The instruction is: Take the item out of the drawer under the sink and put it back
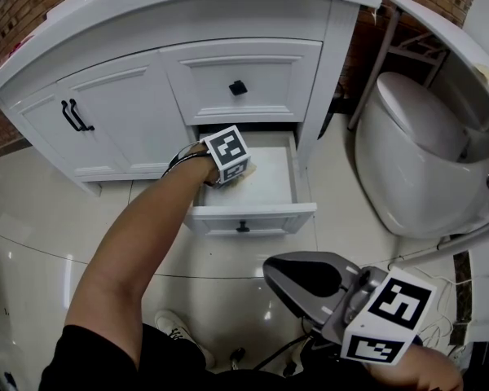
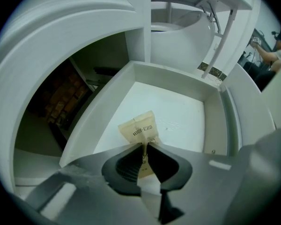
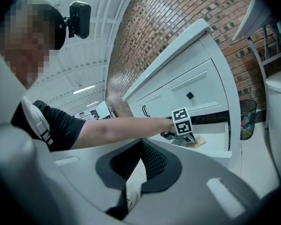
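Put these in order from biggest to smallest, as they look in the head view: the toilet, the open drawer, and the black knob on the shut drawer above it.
1. Toilet, clearly the biggest.
2. Open drawer, smaller, with an arm covering part of it.
3. Black knob, tiny by comparison.

The person wore a black short-sleeved shirt (image 1: pixel 90 358). The grey plastic left gripper (image 2: pixel 145 145) and right gripper (image 3: pixel 139 141) had black ribbed pads (image 3: pixel 152 161) and white black-marked cubes (image 1: pixel 228 155).

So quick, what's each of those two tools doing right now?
Left tool: closed on the paper packet.
Right tool: closed, empty.
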### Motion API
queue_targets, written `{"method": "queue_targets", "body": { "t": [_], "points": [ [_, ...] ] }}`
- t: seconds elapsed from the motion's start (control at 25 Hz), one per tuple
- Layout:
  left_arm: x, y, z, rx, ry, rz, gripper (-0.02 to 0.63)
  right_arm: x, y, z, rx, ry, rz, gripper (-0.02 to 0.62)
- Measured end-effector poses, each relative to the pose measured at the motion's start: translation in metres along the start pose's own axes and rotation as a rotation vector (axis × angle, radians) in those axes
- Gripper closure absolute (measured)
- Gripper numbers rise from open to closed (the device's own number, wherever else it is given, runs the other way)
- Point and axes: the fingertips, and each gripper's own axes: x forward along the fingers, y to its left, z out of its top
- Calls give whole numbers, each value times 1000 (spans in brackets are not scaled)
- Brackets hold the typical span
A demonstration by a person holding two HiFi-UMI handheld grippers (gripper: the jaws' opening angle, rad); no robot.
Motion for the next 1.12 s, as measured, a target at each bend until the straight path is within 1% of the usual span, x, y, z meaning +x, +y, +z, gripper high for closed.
{"method": "queue_targets", "body": {
  "t": [0.08,0.2,0.32,0.36,0.48,0.6,0.64,0.68,0.76,0.8,0.92,1.0,1.12],
  "points": [
    [0,1,0,2,-4,3,568,-1,0,1,-2,-4,-2,592],
    [-3,3,2,-4,-35,18,584,-3,-1,2,-6,-9,-7,592],
    [-10,17,-7,4,-9,110,589,-4,-2,4,-6,-18,-13,592],
    [-12,19,-8,7,-6,127,591,-4,-1,5,-7,-20,-16,592],
    [-19,15,2,19,-58,130,592,-4,-1,5,-12,-21,-22,592],
    [-36,19,9,9,-98,178,592,-3,0,4,-18,-18,-24,592],
    [-43,21,12,8,-123,197,592,-3,0,5,-20,-19,-26,592],
    [-50,20,20,13,-167,203,592,-3,0,5,-21,-20,-29,592],
    [-62,9,43,48,-296,178,592,-5,0,7,-22,-27,-33,592],
    [-67,5,50,60,-340,170,592,-5,1,8,-23,-32,-34,592],
    [-86,-8,50,27,-392,152,594,-6,3,11,-28,-43,-40,592],
    [-102,-15,54,11,-458,159,594,-8,4,10,-31,-47,-43,592],
    [-129,-28,58,8,-555,173,594,-9,4,9,-40,-48,-51,592]
  ]
}}
